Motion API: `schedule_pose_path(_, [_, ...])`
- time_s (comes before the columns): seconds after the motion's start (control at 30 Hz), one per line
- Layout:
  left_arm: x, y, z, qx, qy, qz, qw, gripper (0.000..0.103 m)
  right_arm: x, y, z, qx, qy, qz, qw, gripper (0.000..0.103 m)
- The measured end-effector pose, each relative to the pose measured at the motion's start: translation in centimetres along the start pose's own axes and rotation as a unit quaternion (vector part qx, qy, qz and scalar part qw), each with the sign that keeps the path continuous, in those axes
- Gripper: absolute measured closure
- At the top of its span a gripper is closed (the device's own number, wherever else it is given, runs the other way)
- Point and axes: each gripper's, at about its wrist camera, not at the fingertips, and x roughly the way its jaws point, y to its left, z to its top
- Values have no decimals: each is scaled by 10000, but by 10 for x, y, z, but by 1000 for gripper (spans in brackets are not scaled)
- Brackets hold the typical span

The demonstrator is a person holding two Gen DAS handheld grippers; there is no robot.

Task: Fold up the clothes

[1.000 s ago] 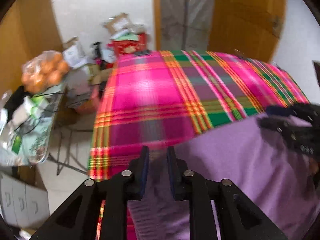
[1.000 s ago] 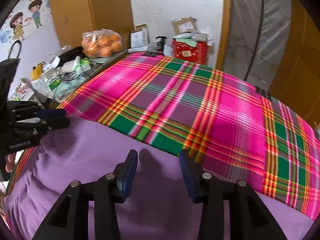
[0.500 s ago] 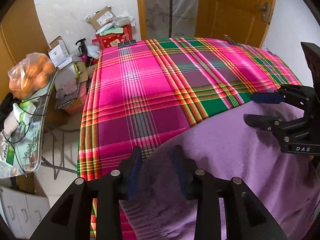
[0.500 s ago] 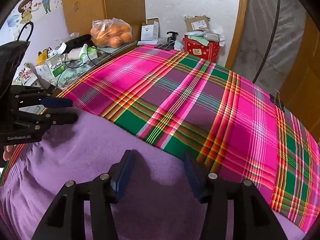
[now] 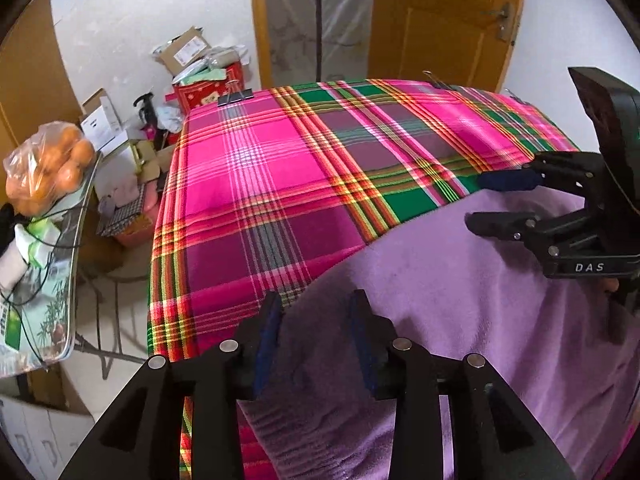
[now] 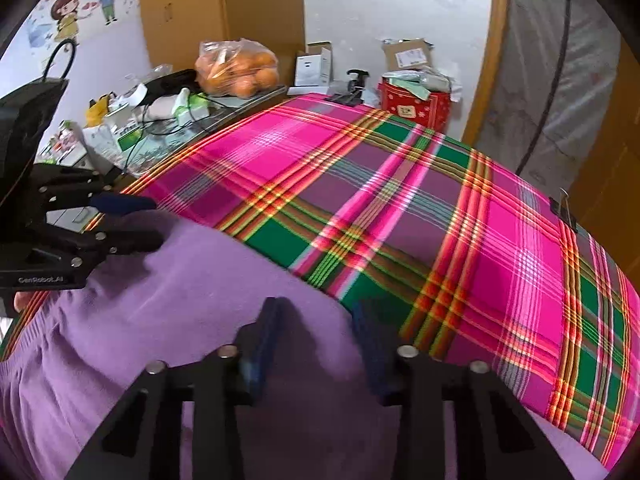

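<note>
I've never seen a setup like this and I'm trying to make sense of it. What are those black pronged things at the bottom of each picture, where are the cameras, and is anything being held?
There is no robot here. A person holds a two-finger gripper in each hand, and each carries a wide-angle camera looking along its fingers. One picture is from the left gripper, the other from the right gripper; each also shows the other gripper off to the side. On the table, a plaid cloth lies under a purple garment. Both grippers hover over the garment's far edge with jaws apart. The right gripper's jaws have just been closing, but neither pinches the fabric yet.
</note>
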Motion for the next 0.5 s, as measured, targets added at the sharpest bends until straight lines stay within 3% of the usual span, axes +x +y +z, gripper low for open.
schedule_pose_path(0.1, [-1,-2,-1,65,-11,-13,10000,67,-1,2,-1,-14,-11,86,10000,82])
schedule_pose_path(0.27, [-2,-10,-3,183,-65,-2,9998,81,-5,10,-3,-109,-11,-72,9999,94])
schedule_pose_path(0.33, [-3,-15,-5,251,-84,45,9996,88,-7,11,-3,12,33,-106,9999,96])
schedule_pose_path(0.5, [-7,-15,-8,124,-134,151,9997,93,-15,13,-3,166,20,-191,9997,98])
